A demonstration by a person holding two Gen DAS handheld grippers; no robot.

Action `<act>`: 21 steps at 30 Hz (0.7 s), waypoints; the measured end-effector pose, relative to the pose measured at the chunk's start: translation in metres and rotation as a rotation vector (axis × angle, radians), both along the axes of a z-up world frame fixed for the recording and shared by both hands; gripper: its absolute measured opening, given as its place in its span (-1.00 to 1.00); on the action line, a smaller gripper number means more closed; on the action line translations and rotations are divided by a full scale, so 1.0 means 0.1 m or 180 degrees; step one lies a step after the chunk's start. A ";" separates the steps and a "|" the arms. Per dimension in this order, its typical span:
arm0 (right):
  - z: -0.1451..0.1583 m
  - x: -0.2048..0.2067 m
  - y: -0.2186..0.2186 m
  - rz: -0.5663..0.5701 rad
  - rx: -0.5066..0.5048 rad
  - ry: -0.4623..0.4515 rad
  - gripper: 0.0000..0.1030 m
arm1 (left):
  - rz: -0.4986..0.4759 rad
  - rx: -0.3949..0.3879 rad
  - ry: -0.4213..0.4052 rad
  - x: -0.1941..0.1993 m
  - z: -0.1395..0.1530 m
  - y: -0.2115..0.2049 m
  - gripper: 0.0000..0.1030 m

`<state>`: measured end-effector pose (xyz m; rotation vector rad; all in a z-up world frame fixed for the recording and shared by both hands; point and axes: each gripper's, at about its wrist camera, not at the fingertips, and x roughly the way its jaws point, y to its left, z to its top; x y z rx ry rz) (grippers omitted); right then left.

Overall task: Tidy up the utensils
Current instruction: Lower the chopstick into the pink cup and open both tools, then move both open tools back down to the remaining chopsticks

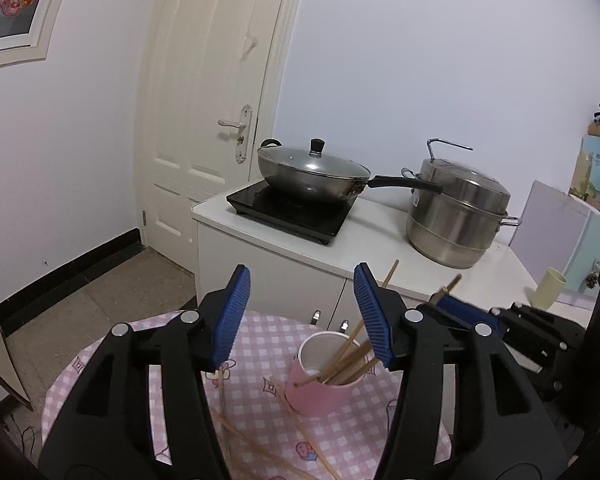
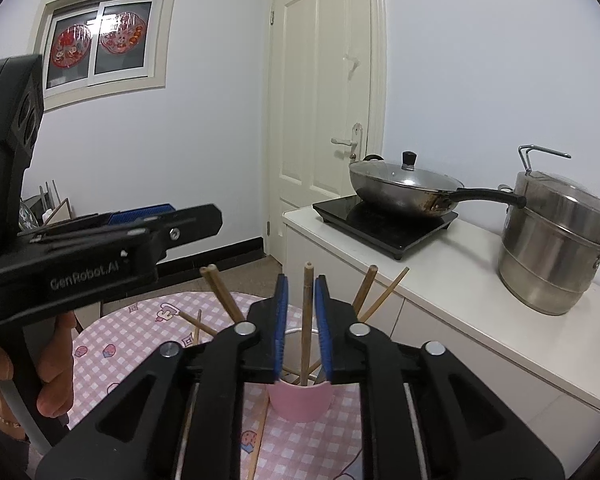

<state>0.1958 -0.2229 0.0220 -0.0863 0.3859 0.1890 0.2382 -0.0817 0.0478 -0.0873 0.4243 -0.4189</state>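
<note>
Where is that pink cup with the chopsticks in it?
The pink cup stands on the pink checked tablecloth, just below the right gripper in its own view, and right of centre in the left view, with loose chopsticks lying beside it.

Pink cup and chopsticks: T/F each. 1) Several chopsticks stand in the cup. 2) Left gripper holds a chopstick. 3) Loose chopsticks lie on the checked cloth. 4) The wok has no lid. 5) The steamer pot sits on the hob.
1) True: chopsticks stand in the pink cup.
2) False: the left gripper is open, nothing between its pads.
3) True: loose chopsticks lie on the cloth.
4) False: the wok wears a glass lid.
5) False: the steamer pot stands beside the hob.
</note>
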 end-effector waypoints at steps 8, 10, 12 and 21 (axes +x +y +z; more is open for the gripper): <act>0.07 -0.24 0.09 0.0017 -0.0037 -0.0101 -0.34 | 0.0079 0.0092 -0.0093 -0.31 0.06 0.12 0.11; 0.08 -0.29 0.13 0.0043 -0.0039 -0.0115 -0.30 | 0.0101 0.0122 -0.0098 -0.39 0.06 0.16 0.11; 0.09 -0.36 0.17 0.0060 -0.0046 -0.0147 -0.24 | 0.0125 0.0133 -0.0107 -0.48 0.07 0.21 0.11; 0.09 -0.62 0.36 0.0053 -0.0139 -0.0383 -0.05 | 0.0246 0.0218 -0.0211 -0.85 0.00 0.50 0.26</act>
